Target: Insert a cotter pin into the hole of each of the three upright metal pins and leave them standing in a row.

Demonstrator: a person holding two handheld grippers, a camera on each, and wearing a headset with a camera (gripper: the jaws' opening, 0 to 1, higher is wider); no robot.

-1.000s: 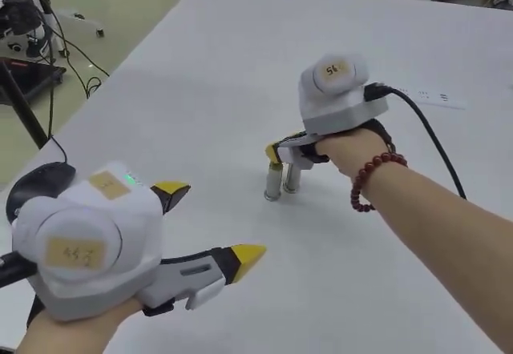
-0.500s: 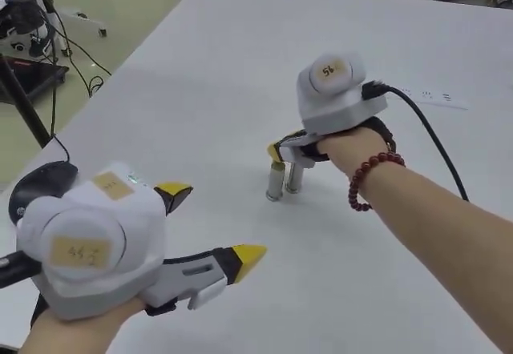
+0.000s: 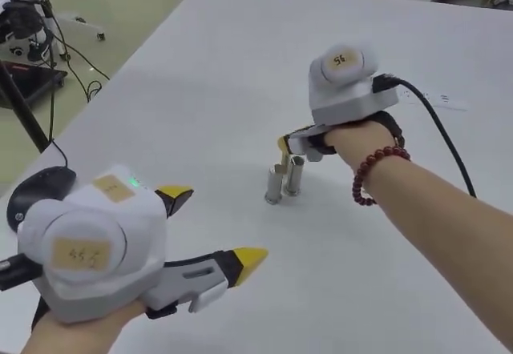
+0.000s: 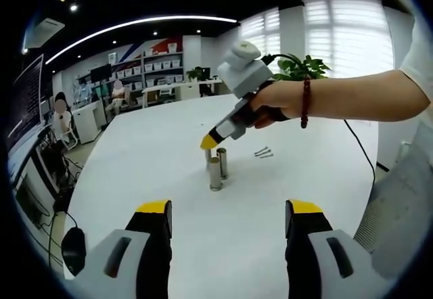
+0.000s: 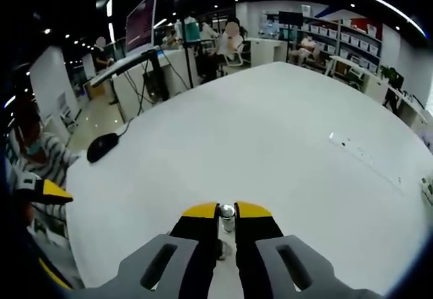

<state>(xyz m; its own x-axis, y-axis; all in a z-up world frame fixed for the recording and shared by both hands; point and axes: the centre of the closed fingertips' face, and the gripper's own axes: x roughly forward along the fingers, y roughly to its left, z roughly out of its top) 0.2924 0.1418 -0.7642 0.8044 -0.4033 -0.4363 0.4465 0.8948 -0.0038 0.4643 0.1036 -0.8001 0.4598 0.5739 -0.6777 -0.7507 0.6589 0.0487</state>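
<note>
A broad white table (image 3: 208,66) runs through an open office. Shelves, desks, screens and seated people stand at the far walls, and blinds cover a bright window. A pale green floor with cables and a stand shows past the table's left edge.

Near the middle of the table, short silver metal pins (image 3: 275,186) stand upright and close together; two show clearly. Two thin cotter pins (image 4: 264,152) lie flat on the table a little beyond them.

The right gripper (image 3: 284,144) hangs just above the metal pins, tilted down. Its yellow-tipped fingers are drawn close, with a narrow gap through which one pin's top shows. I cannot tell whether they clamp anything. The left gripper (image 3: 216,223) hovers low at the near side, well apart from the pins, its fingers spread wide and holding nothing.

Bare table surrounds the pins on every side. A black mouse (image 3: 36,190) sits near the left edge and a white power strip (image 3: 433,98) lies far off to the right.
</note>
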